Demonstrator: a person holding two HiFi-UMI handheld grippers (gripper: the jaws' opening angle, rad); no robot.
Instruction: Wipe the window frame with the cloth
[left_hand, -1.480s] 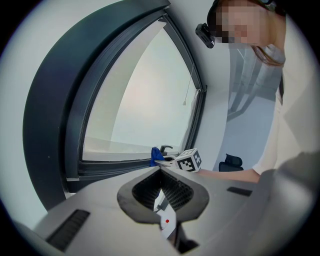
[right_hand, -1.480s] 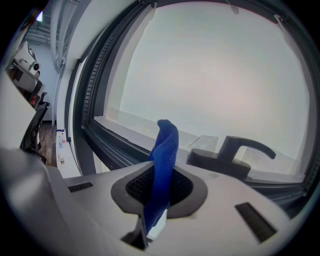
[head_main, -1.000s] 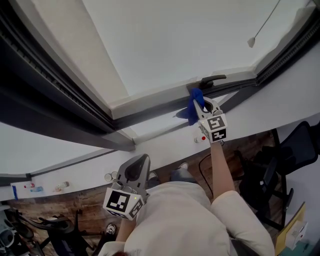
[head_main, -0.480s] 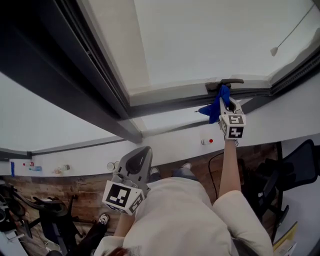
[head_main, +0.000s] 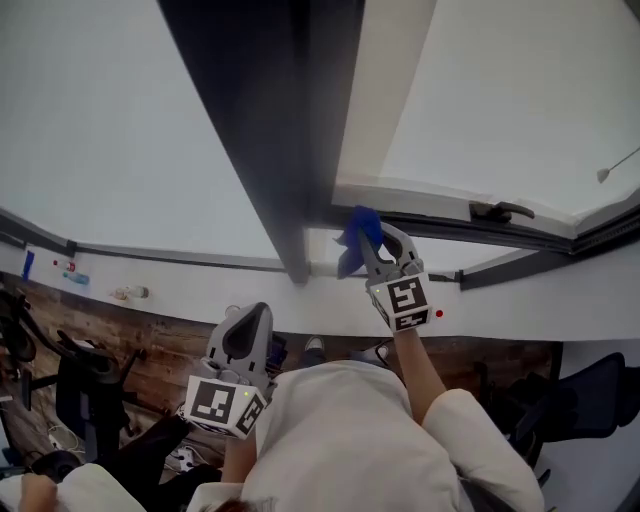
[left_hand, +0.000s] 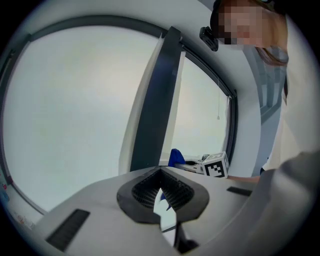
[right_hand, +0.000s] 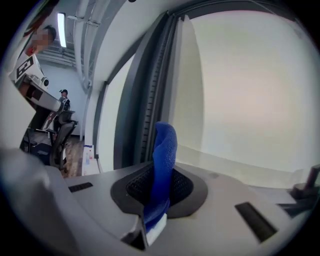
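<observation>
A blue cloth (head_main: 354, 238) is pinched in my right gripper (head_main: 378, 244), which is shut on it. The cloth is pressed to the lower window frame (head_main: 420, 215), right beside the dark upright post (head_main: 290, 150). In the right gripper view the cloth (right_hand: 163, 160) stands up from between the jaws, with the dark post (right_hand: 145, 105) just behind it. My left gripper (head_main: 245, 322) hangs low near the person's body, shut and holding nothing. The left gripper view looks up at the post (left_hand: 152, 110) and shows the cloth (left_hand: 176, 157) and the right gripper's marker cube (left_hand: 216, 165).
A dark window handle (head_main: 497, 211) sits on the frame to the right of the cloth. A blind cord pull (head_main: 603, 175) hangs at far right. Small bottles (head_main: 130, 293) lie on the ledge at left. Exercise equipment (head_main: 75, 385) stands on the wooden floor below.
My right gripper has slid the cloth leftward along the lower frame, from the handle to the corner by the upright post. The left gripper has stayed low.
</observation>
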